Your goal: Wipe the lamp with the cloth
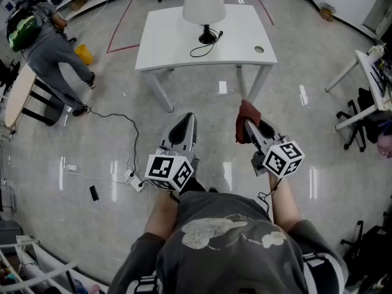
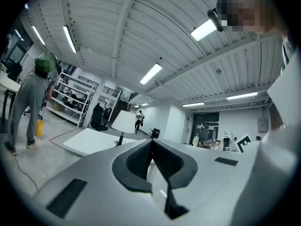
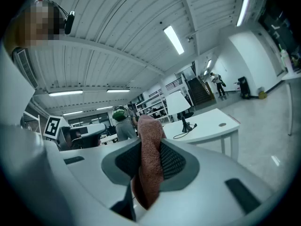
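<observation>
Worktop: white rectangular worktop (image 1: pixel 171 38), far centre, well apart from both grippers.
Lamp: table lamp with white fabric shade and black base (image 1: pixel 203 2), upright on the worktop's far middle, with a thin black cord (image 1: pixel 199 49) looped beside it.
Left gripper: grey two-jaw left gripper (image 1: pixel 187 121), near left, jaws pressed together on nothing.
Right gripper: grey two-jaw right gripper (image 1: pixel 250 127), near right, clamped on the cloth.
Cloth: rust-red knitted cloth (image 3: pixel 149 164), pinched between the right jaws, loose end standing above the tips.
Step in hand: approach, by my judgement. Carry the cloth to the shade, stroke lightly, and steady the base with the left gripper against tipping.
View difference: the head view alone shows the polished grey floor (image 1: pixel 122 103) separating grippers from worktop. The right gripper view alone shows the cloth's weave and how deep it sits.
</observation>
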Tool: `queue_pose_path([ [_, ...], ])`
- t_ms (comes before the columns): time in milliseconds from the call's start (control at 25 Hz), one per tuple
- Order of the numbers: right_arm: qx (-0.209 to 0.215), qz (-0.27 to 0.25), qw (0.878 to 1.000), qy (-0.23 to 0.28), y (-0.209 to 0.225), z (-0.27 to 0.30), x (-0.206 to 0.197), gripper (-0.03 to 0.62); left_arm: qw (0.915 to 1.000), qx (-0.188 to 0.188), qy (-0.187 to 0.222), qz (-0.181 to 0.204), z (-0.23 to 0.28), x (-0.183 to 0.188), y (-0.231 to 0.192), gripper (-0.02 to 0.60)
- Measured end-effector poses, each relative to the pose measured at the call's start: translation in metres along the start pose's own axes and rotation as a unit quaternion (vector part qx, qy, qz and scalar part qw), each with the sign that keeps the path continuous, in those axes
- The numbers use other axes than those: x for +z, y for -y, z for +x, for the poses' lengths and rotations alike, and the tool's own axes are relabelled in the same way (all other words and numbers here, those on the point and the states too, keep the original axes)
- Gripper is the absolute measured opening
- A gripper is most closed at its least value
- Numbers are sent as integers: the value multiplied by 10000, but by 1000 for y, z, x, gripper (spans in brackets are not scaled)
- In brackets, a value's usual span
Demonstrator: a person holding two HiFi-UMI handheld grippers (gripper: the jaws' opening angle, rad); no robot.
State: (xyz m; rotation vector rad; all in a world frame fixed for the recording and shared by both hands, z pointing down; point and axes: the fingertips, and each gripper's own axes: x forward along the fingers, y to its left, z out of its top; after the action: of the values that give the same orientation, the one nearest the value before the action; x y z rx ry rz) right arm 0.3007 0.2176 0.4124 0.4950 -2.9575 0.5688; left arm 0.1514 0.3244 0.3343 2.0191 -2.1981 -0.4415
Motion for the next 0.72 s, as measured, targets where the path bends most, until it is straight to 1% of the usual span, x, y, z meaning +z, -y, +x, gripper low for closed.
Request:
queue_pose_path([
  [160, -143, 90, 9998, -49, 6, 38, 3, 91, 9999, 46, -96, -16, 12, 5, -36, 8],
  [400, -80, 88, 9997, -204, -7, 126, 12, 91, 9999, 100, -73, 19, 36, 30, -112, 8],
  [520, -110, 132, 9996, -211, -13, 172, 19, 91, 9998, 38, -169, 32, 54, 38, -153, 8],
  [720, -232, 144, 9994, -205, -19, 239, 29, 91, 9993, -209, -308, 52, 84, 49, -207, 8],
])
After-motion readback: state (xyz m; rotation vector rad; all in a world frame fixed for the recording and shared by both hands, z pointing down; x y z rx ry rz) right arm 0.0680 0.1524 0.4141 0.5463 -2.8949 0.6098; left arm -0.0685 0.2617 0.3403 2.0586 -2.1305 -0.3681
